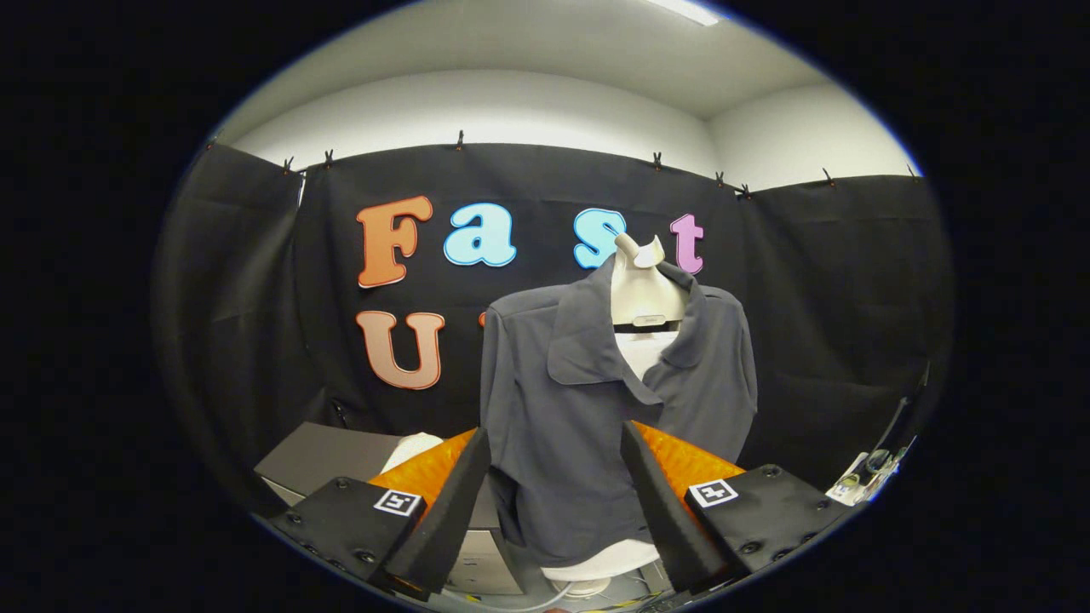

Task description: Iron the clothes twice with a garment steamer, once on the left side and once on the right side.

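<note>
A dark grey collared shirt (pixel 596 400) hangs on a pale mannequin torso (pixel 645 294) that stands upright on a white base (pixel 600 566). My gripper (pixel 555 443) is open, its two fingers spread apart with nothing between them. The shirt hangs beyond the fingers, its lower front showing in the gap between them. A white rounded object (pixel 409 447), perhaps the garment steamer, peeks out behind the left finger; most of it is hidden.
A grey box or cabinet (pixel 332 451) stands to the left of the mannequin, below the black cloth wall. Small items (pixel 864 477) lie at the far right. Cables run across the floor near the mannequin's base.
</note>
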Demonstrator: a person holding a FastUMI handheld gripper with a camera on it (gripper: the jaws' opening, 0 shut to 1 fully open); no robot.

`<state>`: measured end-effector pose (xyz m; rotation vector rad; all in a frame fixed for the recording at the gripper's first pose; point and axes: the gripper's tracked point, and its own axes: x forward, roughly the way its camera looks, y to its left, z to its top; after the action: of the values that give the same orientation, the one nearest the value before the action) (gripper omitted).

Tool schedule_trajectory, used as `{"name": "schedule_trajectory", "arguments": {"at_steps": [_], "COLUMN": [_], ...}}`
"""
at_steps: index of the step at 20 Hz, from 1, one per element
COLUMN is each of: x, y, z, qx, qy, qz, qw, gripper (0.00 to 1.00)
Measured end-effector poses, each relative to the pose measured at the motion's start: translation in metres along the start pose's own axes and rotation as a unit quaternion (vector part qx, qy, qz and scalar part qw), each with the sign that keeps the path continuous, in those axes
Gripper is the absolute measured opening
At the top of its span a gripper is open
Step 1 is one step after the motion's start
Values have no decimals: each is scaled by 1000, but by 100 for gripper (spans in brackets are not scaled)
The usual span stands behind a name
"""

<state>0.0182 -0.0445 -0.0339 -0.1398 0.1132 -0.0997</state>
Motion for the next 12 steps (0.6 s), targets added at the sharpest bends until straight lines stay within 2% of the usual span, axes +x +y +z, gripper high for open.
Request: {"name": "schedule_trajectory", "arguments": {"at_steps": [7,12], "x": [16,23], "y": [-3,23], "z": [-1,-4], "qx": [27,40], "qy": [-5,1], "qz": [6,33], "qw": [1000,999], "gripper": [99,99]}}
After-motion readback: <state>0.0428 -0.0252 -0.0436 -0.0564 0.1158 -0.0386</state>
